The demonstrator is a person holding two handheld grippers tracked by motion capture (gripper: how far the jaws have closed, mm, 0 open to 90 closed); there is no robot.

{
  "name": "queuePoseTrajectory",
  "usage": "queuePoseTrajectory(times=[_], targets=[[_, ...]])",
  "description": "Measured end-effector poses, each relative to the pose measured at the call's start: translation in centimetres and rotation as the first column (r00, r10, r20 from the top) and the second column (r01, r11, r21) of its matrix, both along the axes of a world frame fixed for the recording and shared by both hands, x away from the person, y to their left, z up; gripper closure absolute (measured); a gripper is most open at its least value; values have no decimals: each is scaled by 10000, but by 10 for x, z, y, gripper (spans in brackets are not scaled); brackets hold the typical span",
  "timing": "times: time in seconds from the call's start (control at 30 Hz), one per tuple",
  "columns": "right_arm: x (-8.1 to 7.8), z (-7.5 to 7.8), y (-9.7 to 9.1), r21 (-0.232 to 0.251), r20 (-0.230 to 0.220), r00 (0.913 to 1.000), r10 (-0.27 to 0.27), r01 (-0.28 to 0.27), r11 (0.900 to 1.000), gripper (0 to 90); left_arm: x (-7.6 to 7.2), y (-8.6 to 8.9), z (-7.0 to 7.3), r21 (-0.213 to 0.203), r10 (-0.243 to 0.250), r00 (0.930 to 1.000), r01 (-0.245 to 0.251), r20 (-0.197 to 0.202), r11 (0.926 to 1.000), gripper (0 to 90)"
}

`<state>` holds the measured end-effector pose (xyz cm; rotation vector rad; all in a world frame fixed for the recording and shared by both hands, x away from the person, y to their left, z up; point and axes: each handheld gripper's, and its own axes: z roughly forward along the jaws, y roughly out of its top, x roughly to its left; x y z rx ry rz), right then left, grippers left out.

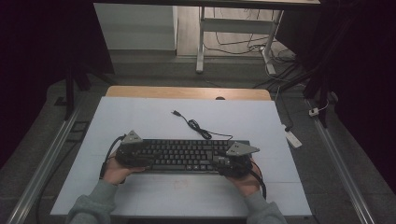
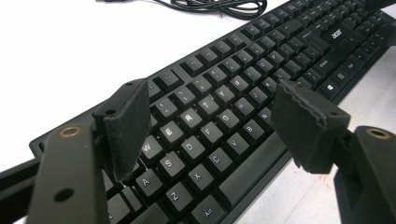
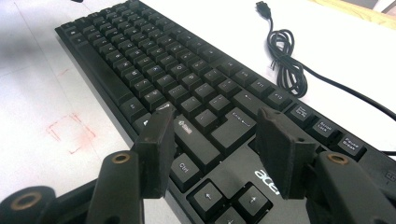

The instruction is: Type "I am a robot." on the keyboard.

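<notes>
A black keyboard (image 1: pixel 184 155) lies across the white table, its cable (image 1: pixel 196 126) coiled behind it and ending in a USB plug (image 1: pixel 176 113). My left gripper (image 1: pixel 145 161) is at the keyboard's left end, held by a hand. In the left gripper view, the left gripper (image 2: pixel 210 116) hangs open just above the letter keys (image 2: pixel 189 116), with nothing between its pads. My right gripper (image 1: pixel 220 163) is at the right end. In the right gripper view, the right gripper (image 3: pixel 217 140) stands open over the keys beside the arrow block (image 3: pixel 229 196), and it grips nothing.
A faint red square (image 1: pixel 180 183) is drawn on the white table top (image 1: pixel 140 116) in front of the keyboard. The table's wooden back edge (image 1: pixel 187 92) lies beyond the cable. Metal rails (image 1: pixel 343 172) run along the floor on both sides.
</notes>
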<state>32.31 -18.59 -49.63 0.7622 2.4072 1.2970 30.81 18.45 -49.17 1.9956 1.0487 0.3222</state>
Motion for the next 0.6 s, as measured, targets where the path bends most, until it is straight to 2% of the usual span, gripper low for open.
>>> queuePoseTrajectory(times=[0.3,0.6], targets=[[0,3,4,176,-35,10000,-39,40,9998,479,0,-1,-1,59,-26,10000,26,-18,10000,282],[3,10,20,338,-65,9999,113,-111,9994,494,0,0,-2,50,-50,10000,50,-84,10000,278]])
